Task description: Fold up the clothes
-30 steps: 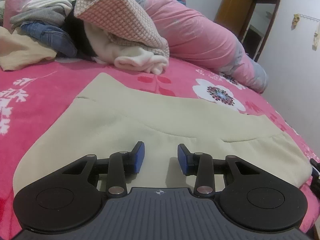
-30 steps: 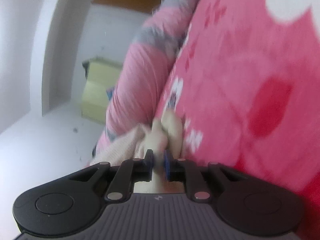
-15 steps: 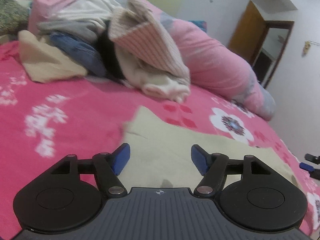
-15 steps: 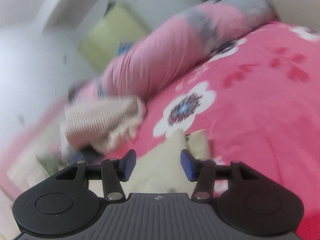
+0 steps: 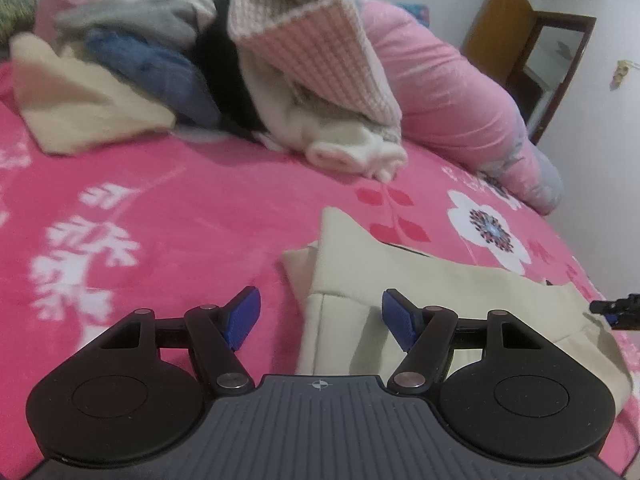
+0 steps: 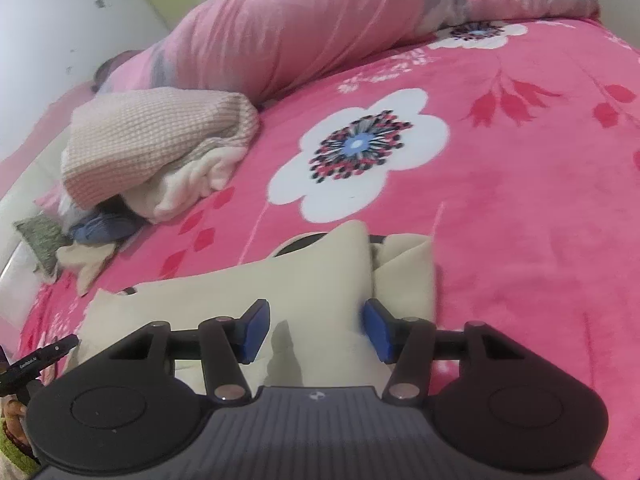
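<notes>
A beige garment (image 5: 440, 292) lies folded flat on the pink flowered bed cover (image 5: 160, 208). My left gripper (image 5: 320, 312) hovers over its left edge; the jaws are closing, the cloth lies below them and the blue pads (image 5: 244, 316) touch nothing. In the right wrist view the same garment (image 6: 248, 288) shows its rumpled right end. My right gripper (image 6: 315, 320) stands open just above that end with nothing pressed between its pads. Each gripper's tip peeks into the other's view: the right gripper (image 5: 616, 308) and the left gripper (image 6: 40, 356).
A heap of unfolded clothes (image 5: 280, 60) with a pink waffle knit on top sits at the head of the bed, also visible as the heap (image 6: 152, 140). A long pink bolster (image 5: 440, 100) runs along the far side. A wooden door (image 5: 504, 28) is behind it.
The right gripper let go of the beige cloth it pinched, opened, rolled level and lifted. The left gripper slid left to the garment's left edge and its jaws widened.
</notes>
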Tool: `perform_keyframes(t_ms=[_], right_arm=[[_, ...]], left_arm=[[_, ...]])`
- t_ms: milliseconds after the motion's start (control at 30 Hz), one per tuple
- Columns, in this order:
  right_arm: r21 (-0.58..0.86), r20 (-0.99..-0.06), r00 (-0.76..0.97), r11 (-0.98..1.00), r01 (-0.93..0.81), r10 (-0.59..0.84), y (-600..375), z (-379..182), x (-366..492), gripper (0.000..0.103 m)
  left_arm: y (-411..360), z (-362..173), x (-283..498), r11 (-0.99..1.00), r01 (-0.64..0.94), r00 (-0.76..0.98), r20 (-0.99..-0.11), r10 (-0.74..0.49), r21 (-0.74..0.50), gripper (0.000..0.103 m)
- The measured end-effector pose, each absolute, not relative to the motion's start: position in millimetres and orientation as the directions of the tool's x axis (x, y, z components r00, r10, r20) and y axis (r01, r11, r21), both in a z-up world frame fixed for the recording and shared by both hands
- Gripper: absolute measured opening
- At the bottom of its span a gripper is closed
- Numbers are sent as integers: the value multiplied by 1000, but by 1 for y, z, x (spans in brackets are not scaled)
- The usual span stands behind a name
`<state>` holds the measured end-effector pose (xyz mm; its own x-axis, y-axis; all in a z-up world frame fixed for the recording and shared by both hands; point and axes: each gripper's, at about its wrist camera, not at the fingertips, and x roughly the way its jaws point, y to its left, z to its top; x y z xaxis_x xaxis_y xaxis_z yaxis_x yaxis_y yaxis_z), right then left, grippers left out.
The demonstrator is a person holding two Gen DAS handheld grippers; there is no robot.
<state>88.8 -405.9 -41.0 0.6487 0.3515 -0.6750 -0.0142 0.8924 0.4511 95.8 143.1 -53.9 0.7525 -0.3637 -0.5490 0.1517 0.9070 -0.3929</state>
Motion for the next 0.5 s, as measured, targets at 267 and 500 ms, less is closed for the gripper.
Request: perform_keyframes(t_ms=[267,500], right_arm=[[425,-678,639,903,-63,364,-397,-37,87,45],[427,-666,670,904,-20,329,-397,-47,97,19]], left_arm=[[143,-54,110,853,169,716,-534,-450,-494,38],[136,-55,114,866,129,739,-535,-409,-483,17]])
